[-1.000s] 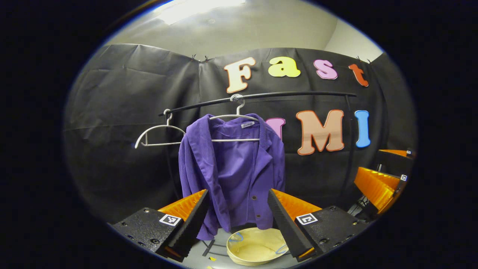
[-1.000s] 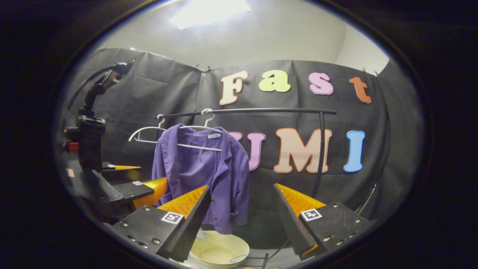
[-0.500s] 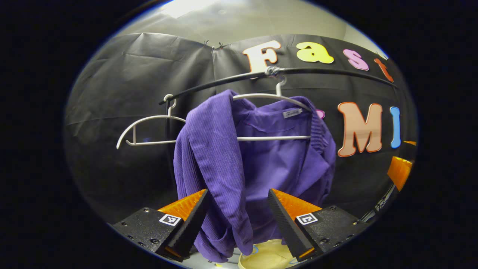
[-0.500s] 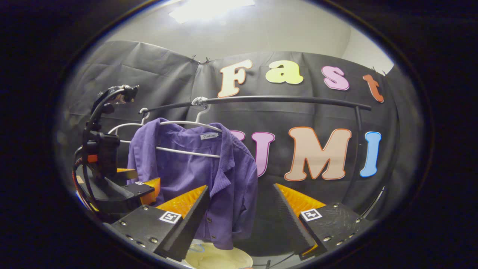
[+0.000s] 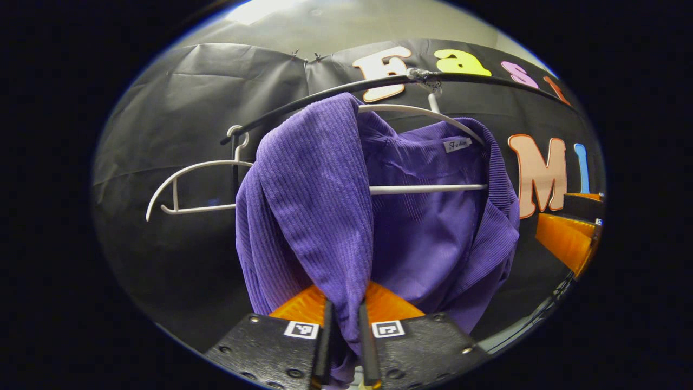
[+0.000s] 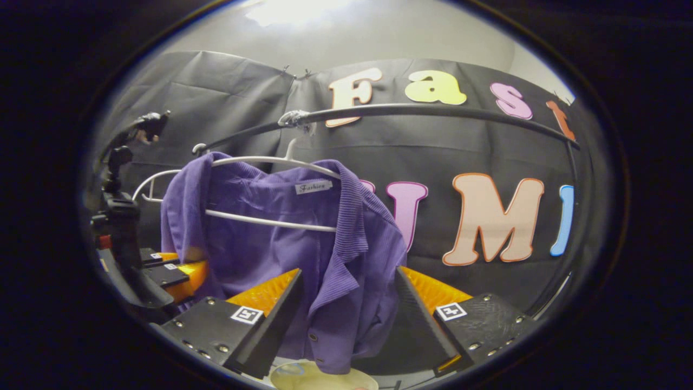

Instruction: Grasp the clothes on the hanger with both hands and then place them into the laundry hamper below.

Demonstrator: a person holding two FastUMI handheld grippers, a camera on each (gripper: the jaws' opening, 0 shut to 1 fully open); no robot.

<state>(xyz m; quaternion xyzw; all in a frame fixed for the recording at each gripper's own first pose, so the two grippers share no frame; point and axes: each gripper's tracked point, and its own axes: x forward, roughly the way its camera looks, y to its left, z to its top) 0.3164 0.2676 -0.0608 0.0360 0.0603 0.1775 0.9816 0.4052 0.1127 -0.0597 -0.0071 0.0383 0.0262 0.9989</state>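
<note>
Black cloth backdrop; purple corduroy jacket (image 5: 325,206) hangs on white hanger (image 5: 427,189). My left gripper (image 5: 342,336) clamps its front panel, right gripper (image 6: 346,319) gapes beside its lapel. Cream hamper (image 6: 319,379) below jacket: 1 of 2 grasps done.

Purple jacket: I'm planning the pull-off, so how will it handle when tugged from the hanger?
Likely floppy: the purple jacket folds between the left tongs. Ribbed cloth probably grips well. It may drag the white hanger.
</note>
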